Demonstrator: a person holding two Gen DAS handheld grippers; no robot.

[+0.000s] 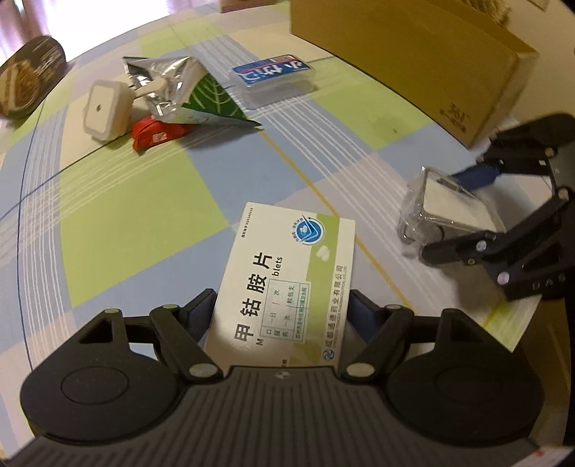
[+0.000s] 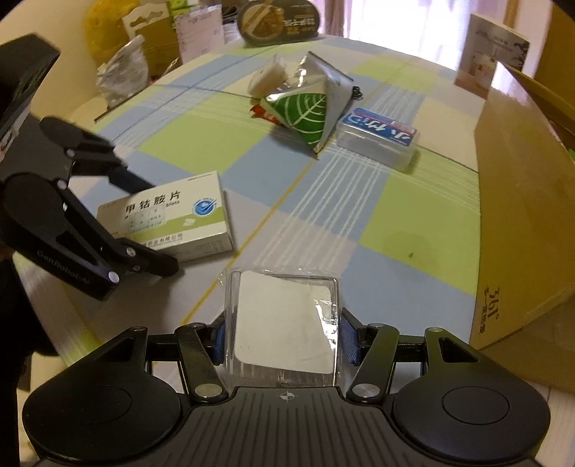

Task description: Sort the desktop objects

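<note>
My left gripper (image 1: 282, 309) is shut on a white and green medicine box (image 1: 287, 273), its blue pads pressed on the two long sides. The right wrist view shows that box (image 2: 187, 212) low over the checked tablecloth (image 2: 413, 222), between the left gripper's fingers (image 2: 129, 181). My right gripper (image 2: 284, 334) is shut on a clear plastic case with a white card inside (image 2: 284, 305). In the left wrist view that case (image 1: 445, 208) sits to the right, close to the table's edge.
Further back lie a green and silver foil bag (image 1: 194, 97), a white square device (image 1: 104, 107), a red packet (image 1: 154, 133) and a clear case with a blue label (image 2: 377, 136). A big cardboard box (image 2: 521, 215) stands along the right. A dark bowl (image 2: 280, 21) sits at the far edge.
</note>
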